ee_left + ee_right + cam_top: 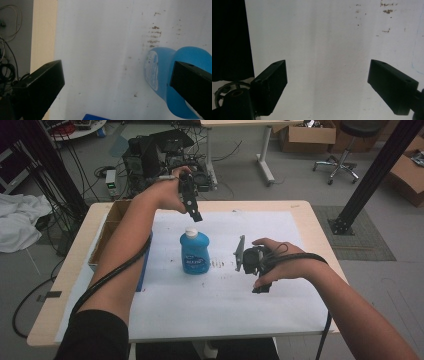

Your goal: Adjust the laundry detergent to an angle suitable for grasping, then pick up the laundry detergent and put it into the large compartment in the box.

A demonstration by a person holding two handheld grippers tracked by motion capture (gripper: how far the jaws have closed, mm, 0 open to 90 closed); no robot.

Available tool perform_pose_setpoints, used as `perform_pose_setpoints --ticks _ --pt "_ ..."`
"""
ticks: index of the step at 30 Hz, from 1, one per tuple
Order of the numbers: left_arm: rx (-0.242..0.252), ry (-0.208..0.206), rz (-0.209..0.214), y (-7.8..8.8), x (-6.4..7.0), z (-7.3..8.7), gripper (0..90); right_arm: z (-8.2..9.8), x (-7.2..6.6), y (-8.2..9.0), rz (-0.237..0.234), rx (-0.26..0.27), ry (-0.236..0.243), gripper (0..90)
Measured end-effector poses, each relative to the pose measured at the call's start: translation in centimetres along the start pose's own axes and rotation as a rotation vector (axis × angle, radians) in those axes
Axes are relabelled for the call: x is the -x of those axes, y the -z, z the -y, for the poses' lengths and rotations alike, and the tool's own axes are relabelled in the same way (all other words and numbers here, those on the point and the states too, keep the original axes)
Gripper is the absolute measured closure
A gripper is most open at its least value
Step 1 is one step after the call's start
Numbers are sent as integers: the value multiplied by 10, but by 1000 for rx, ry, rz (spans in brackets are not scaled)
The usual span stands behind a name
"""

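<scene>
A blue bottle [194, 254] with a white cap [191, 231] stands upright on the white paper [220, 305] in the middle of the table. My left gripper [196, 216] hangs in the air just above and behind the cap, pointing down. In the left gripper view its jaws [117, 72] are spread wide and open, and the bottle [160, 75] lies off to the right, partly behind the right jaw. My right gripper [256, 269] rests low over the paper to the right of the bottle, with a hand around it. Its jaws [327, 72] stand open over bare paper.
An open cardboard box [106, 231] sits at the table's left edge. Brown stains [217, 265] mark the paper beside the bottle. Cables and equipment [150, 157] crowd the floor behind the table. A black post [372, 175] stands at the far right.
</scene>
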State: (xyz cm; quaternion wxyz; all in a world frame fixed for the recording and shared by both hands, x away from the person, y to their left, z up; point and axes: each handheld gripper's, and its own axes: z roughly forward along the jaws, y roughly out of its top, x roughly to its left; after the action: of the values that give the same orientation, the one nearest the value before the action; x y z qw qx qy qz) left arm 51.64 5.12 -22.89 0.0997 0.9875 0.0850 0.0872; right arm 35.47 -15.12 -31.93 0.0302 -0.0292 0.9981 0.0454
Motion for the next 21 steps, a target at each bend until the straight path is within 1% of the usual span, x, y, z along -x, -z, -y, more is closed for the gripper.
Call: perform_pose_setpoints --ticks 3,4,5,7,9,12,13,15,16,18,19,21 --pt "6 4 -1 1 0 2 0 0 0 1 1 -10 -9 161" --pt "12 9 -4 1 0 3 0 1 1 1 0 -8 -6 161" --pt "12 16 2 0 -1 4 1 1 2 1 5 -12 -15 160" --pt "7 18 1 -1 -1 5 0 1 2 1 3 -7 -14 160" --pt "4 21 -1 -2 -2 8 0 -1 2 0 -5 -15 -19 160" --pt "15 27 4 -2 -1 10 1 -3 1 0 3 -27 -12 161" --pt "16 25 1 -2 -1 11 0 -4 -1 1 2 -20 -14 161" --pt "8 21 1 1 -2 12 1 -4 -1 1 9 -11 -2 161" --pt "17 24 -5 3 -1 13 0 -4 -2 1 9 -13 -9 161" --pt "23 17 -11 10 0 15 0 -5 -2 1 7 -20 -8 161" --pt "29 20 -10 13 1 16 0 -5 -2 1 7 -20 -8 161" --pt "35 9 -17 22 5 19 0 -4 -2 1 6 -20 -8 161"
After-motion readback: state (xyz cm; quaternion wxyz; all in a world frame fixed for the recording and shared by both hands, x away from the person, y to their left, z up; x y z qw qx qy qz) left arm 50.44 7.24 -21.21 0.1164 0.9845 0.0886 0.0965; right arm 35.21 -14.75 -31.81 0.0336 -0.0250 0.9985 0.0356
